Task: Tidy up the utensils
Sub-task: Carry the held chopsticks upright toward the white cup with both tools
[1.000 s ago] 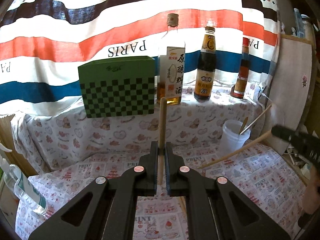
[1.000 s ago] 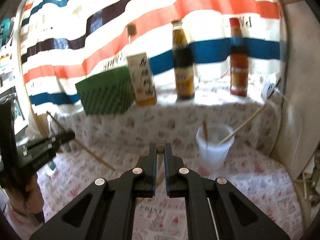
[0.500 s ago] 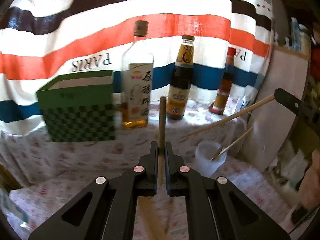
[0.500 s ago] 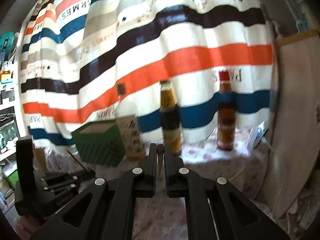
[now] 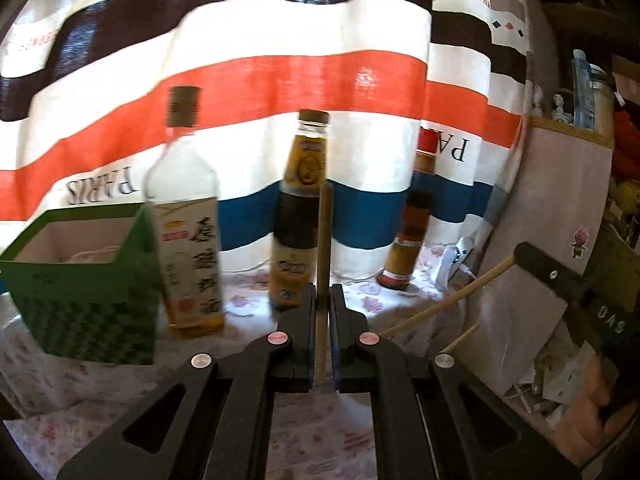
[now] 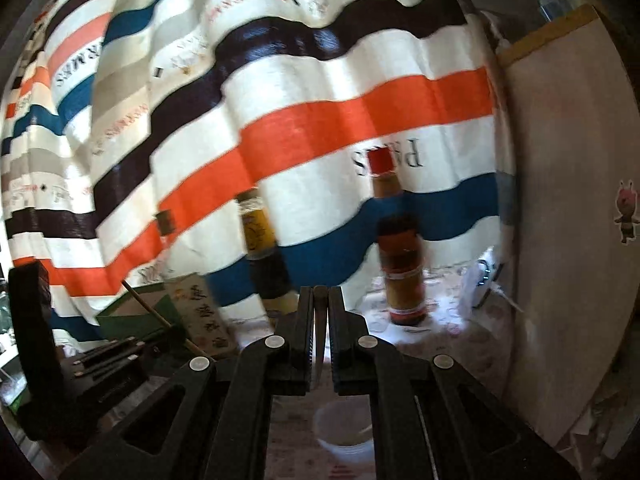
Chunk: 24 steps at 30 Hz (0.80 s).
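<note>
Left gripper [image 5: 323, 300] points slightly down twd the back of the counter [image 5: 72, 376], fingers [image 5: 301, 320] clamped on a wooden chopstick [image 5: 324, 240] that stands upright between them, its top rising well above the tips in front of the dark sauce bottle. Right gripper [image 6: 320, 304] also aims a bit below level, fingers [image 6: 343, 320] pinched shut on a second chopstick [image 6: 320, 308]; only its end shows at the tips. In the left view that right gripper appears at the right edge, w/ a hand [image 5: 592, 404] under it & its chopstick slanting down-left; another thin stick end shows just below, can't tell what it rests in. In the right view the left gripper sits low at the left, its chopstick angled up-left. Below the right fingers a white plastic cup [image 6: 344, 436] stands on the patterned cloth, something pale inside, too blurred to name. Further back, left to right: green checkered box [image 5: 84, 304], open top, white lining, something pale inside; clear bottle [image 5: 186, 240] w/ amber liquid low down & a white label in Chinese characters, not legible; dark sauce bottle [image 5: 298, 216] w/ yellow label; slimmer red-capped bottle [image 5: 412, 232]. Behind them hangs a striped curtain [image 5: 280, 72] in black, white, orange & blue, printed "PARIS" mirror-reversed. Right of it a pale board [image 5: 556, 208] w/ a small cartoon sticker. Letters "DAS" upside down on the right gripper's body.
</note>
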Motion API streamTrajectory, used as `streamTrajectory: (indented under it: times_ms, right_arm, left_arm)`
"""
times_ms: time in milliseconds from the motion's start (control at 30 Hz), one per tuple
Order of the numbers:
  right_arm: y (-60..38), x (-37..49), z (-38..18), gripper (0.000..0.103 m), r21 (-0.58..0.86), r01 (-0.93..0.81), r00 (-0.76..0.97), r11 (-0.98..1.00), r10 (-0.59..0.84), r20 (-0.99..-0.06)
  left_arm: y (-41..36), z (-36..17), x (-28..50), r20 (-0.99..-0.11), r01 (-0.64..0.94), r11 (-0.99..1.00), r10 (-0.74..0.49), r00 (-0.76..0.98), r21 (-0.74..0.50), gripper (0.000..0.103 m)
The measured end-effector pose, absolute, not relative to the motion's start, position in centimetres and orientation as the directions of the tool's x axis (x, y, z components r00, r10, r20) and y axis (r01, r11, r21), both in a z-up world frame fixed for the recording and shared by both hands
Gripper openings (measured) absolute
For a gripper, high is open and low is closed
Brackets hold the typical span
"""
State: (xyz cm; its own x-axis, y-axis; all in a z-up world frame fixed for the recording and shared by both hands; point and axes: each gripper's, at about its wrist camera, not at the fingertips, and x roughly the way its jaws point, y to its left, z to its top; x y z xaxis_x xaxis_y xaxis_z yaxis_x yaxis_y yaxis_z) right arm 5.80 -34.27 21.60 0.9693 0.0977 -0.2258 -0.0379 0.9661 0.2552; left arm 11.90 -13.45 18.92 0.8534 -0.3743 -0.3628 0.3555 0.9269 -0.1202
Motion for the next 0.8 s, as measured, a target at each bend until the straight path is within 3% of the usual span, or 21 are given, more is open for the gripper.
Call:
streamTrajectory:
  times_ms: [200, 567, 800]
  right_arm:
    - [-36.9, 7.8, 20.5, 0.008, 0.327, -0.005, 0.953, 0.945, 0.103, -0.284]
    - [-39.0, 10.2, 18.7, 0.008, 0.373, 0.047, 0.917, 0.927, 0.108, -0.383]
    - [-39.5, 6.6, 21.1, 0.008, 0.371, -0.018, 0.956, 0.928, 0.124, -0.265]
  left_arm:
    - [-15.5, 17.7, 13.3, -0.388, 0.393, 0.901, -0.434, 0.813, -0.185, 0.005]
    - [-18.0, 13.0, 14.7, -0.433, 0.364, 0.916, -0.401, 0.807, -0.171, 0.005]
    - [-17.8, 11.8, 15.3, -0.452, 0.372, 0.913, -0.406, 0.794, -0.167, 0.005]
